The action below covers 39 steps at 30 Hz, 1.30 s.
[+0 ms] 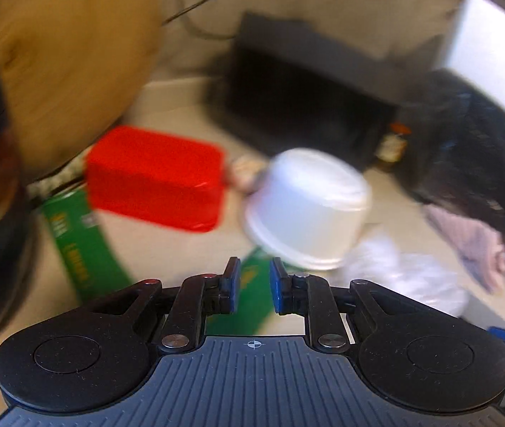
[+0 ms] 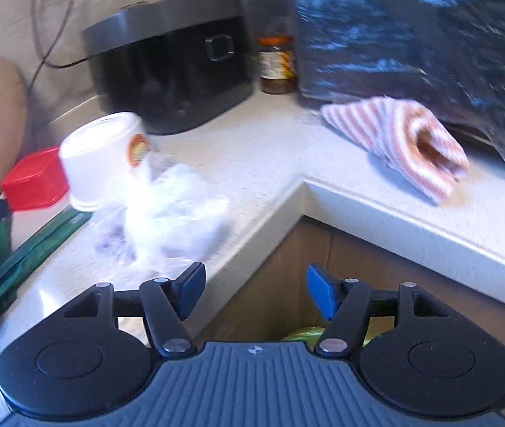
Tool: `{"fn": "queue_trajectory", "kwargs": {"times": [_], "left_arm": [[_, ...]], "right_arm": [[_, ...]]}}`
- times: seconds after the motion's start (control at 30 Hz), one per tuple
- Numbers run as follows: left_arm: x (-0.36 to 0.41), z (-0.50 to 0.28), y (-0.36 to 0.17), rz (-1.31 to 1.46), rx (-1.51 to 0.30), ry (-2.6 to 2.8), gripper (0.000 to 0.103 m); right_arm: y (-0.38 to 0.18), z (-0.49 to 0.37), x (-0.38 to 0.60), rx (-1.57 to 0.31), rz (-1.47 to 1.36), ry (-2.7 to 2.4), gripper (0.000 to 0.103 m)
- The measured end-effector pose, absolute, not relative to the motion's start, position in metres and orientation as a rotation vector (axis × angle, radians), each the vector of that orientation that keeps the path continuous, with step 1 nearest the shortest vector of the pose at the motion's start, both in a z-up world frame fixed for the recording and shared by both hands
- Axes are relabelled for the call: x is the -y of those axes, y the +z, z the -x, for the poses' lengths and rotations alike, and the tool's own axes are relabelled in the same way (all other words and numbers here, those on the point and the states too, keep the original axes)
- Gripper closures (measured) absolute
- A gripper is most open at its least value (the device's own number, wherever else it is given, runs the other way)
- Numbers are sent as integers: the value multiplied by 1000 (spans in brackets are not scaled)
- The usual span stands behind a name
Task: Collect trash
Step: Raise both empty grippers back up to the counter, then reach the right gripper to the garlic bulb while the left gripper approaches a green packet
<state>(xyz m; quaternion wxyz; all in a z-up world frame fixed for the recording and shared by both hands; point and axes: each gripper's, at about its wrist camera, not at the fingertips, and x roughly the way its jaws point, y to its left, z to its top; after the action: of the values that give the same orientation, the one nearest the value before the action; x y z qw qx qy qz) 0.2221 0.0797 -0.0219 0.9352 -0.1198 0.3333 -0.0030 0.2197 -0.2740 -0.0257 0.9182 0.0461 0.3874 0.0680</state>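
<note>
On the pale counter (image 2: 270, 149) lie an upturned white plastic tub (image 1: 306, 206) (image 2: 99, 160), a crumpled clear plastic bag (image 1: 405, 274) (image 2: 167, 220), flat green packets (image 1: 81, 245) (image 2: 28, 252) and a red tub (image 1: 156, 174) (image 2: 35, 178). My left gripper (image 1: 254, 288) hovers just in front of the white tub, jaws a narrow gap apart and empty. My right gripper (image 2: 254, 291) is open and empty beyond the counter's inner corner, right of the plastic bag.
A black appliance (image 2: 174, 60) stands at the back with a jar (image 2: 276, 64) beside it. A black bin bag (image 2: 423, 35) and a striped cloth (image 2: 405, 142) lie at the right. A wooden board (image 1: 64, 57) is at the left. A brown cabinet (image 2: 288, 277) is below the counter.
</note>
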Motion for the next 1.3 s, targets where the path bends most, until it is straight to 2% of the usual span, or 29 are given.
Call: {"fn": "queue_trajectory", "kwargs": {"times": [0.3, 0.57, 0.83, 1.03, 1.1, 1.2, 1.3], "left_arm": [[-65, -211, -50, 6, -831, -80, 82], [-73, -189, -57, 55, -886, -133, 82], [-86, -175, -6, 232, -702, -78, 82], [-95, -163, 9, 311, -654, -17, 82], [-98, -151, 7, 357, -636, -24, 82], [-100, -130, 0, 424, -621, -45, 82], [-104, -107, -5, 443, -606, -43, 82]], "right_arm": [[-38, -215, 256, -826, -92, 200, 39], [-41, -218, 249, -827, -95, 254, 39], [-19, -230, 236, -793, -72, 342, 39], [58, -313, 162, -762, 94, 623, 37], [78, -354, 116, -820, 184, 720, 26], [78, -420, 44, -970, 276, 746, 26], [46, -468, -20, -1030, 437, 644, 27]]}}
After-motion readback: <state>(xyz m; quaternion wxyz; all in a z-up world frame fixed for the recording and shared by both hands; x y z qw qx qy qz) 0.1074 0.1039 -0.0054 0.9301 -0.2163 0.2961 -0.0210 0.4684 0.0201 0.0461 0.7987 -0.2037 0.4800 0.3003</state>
